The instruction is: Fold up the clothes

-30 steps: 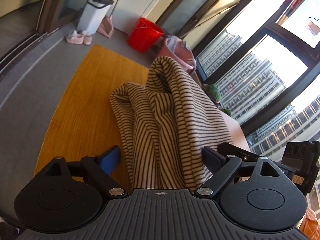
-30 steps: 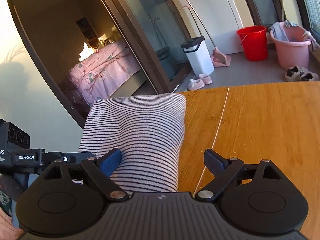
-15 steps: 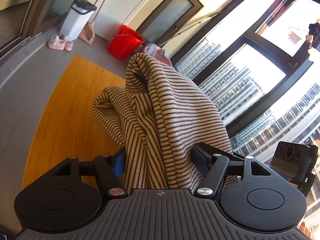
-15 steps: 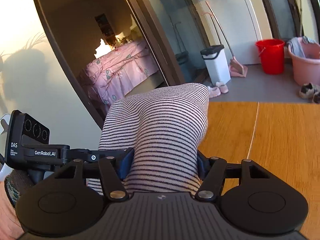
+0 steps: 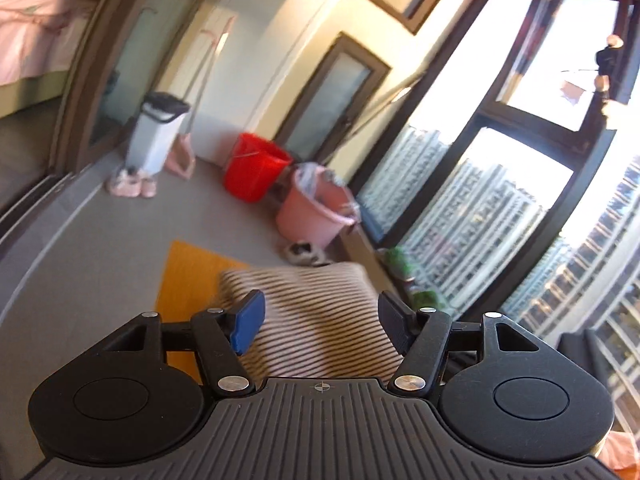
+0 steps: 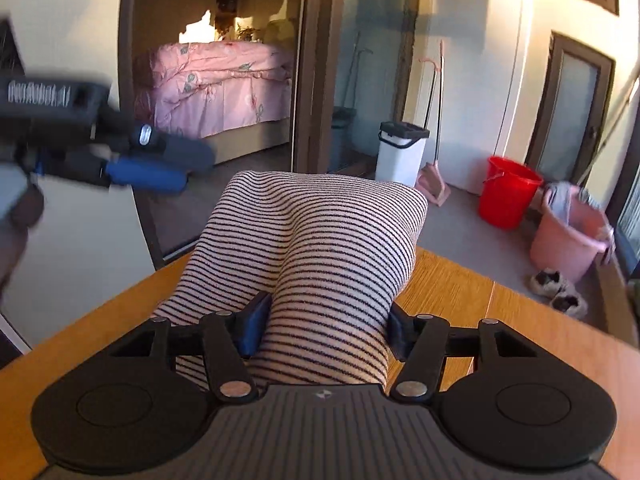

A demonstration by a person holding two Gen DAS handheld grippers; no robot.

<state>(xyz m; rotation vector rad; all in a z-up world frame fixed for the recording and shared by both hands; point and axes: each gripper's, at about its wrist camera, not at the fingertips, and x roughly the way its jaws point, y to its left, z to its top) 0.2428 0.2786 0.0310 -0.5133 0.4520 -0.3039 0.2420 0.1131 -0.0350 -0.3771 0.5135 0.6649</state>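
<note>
Right gripper (image 6: pixel 325 330) fingers (image 6: pixel 253 330) clamp striped garment (image 6: pixel 320 240) above wooden table (image 6: pixel 460 292).

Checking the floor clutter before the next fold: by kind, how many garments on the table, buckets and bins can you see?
striped garment: 1
buckets: 2, the red bucket and the pink bucket
white bin: 1
Total: 4

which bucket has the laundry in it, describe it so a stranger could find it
Look along the grey floor toward the wall past the wooden table. Two buckets stand side by side there: the pink bucket, nearer the window, holds grey cloth draped over its rim. Its neighbour, the red bucket, is brighter and shows no cloth.
</note>
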